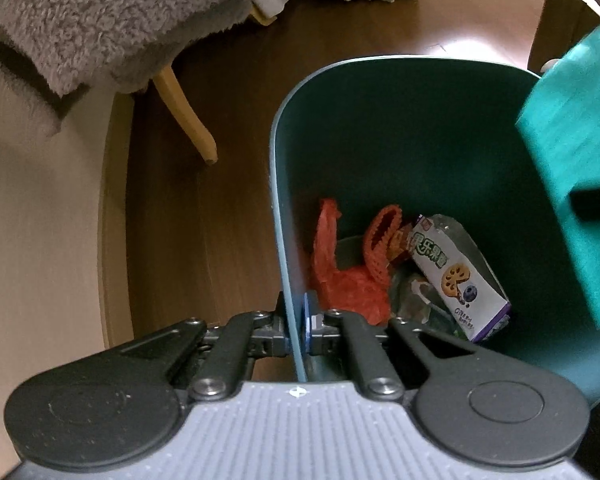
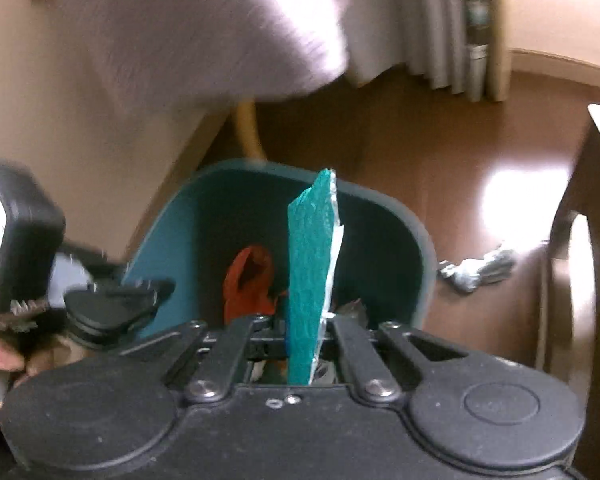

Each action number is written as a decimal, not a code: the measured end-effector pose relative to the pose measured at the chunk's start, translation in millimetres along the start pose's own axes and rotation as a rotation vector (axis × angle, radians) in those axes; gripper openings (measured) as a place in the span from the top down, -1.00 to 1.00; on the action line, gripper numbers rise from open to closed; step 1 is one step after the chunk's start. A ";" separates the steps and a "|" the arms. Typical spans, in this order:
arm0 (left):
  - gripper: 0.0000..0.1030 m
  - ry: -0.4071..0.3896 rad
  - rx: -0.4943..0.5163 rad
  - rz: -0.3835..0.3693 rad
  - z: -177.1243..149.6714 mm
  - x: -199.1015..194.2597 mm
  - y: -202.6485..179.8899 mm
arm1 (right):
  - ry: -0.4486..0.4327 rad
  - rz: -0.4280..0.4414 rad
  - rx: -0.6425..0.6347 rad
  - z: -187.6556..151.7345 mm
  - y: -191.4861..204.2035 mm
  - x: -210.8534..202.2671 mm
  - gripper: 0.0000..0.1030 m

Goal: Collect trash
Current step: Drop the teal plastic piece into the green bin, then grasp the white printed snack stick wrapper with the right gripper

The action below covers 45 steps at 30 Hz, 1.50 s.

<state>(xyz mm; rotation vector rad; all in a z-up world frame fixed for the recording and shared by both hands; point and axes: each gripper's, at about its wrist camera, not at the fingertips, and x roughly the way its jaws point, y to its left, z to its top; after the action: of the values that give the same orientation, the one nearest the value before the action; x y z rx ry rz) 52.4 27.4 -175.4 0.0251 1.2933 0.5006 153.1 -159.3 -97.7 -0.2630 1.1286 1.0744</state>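
A dark teal trash bin [image 1: 400, 128] stands on the wooden floor. My left gripper [image 1: 300, 332] is shut on the bin's near rim [image 1: 288, 280] and holds it. Inside lie an orange plastic bag [image 1: 336, 276], an orange mesh net [image 1: 380, 240] and a snack wrapper with a lotus-root picture [image 1: 456, 272]. My right gripper [image 2: 302, 340] is shut on a flat teal wrapper [image 2: 310, 256] with a silver inner side, held edge-up over the bin [image 2: 396, 216]. The same wrapper shows at the right of the left wrist view [image 1: 576, 152].
A crumpled silver foil piece [image 2: 476, 268] lies on the floor right of the bin. A chair with a fluffy grey cover [image 1: 112, 20] and yellow wooden leg [image 1: 188, 116] stands to the left. A curtain [image 2: 440, 28] hangs behind. A brown cardboard box [image 1: 560, 20] sits far right.
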 end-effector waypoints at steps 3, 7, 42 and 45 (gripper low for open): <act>0.90 -0.001 -0.013 -0.001 -0.2 2.6 -0.8 | 0.082 0.002 -0.026 0.3 10.0 26.9 0.97; 0.90 -0.001 -0.027 -0.009 0.3 3.0 -0.8 | 0.138 -0.009 -0.028 1.1 17.9 49.0 0.82; 0.76 0.135 -0.159 -0.045 -3.4 34.7 23.0 | 0.240 -0.189 -0.002 -39.0 -148.2 138.7 -0.22; 0.76 0.155 -0.193 -0.036 -2.7 33.7 23.7 | 0.303 -0.163 -0.068 -47.6 -151.6 174.5 -0.22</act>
<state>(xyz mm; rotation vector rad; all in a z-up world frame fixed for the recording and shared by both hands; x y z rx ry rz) 48.1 60.3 -200.0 -0.2016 1.3888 0.6038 248.9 -169.5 -313.1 -0.5772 1.3164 0.9484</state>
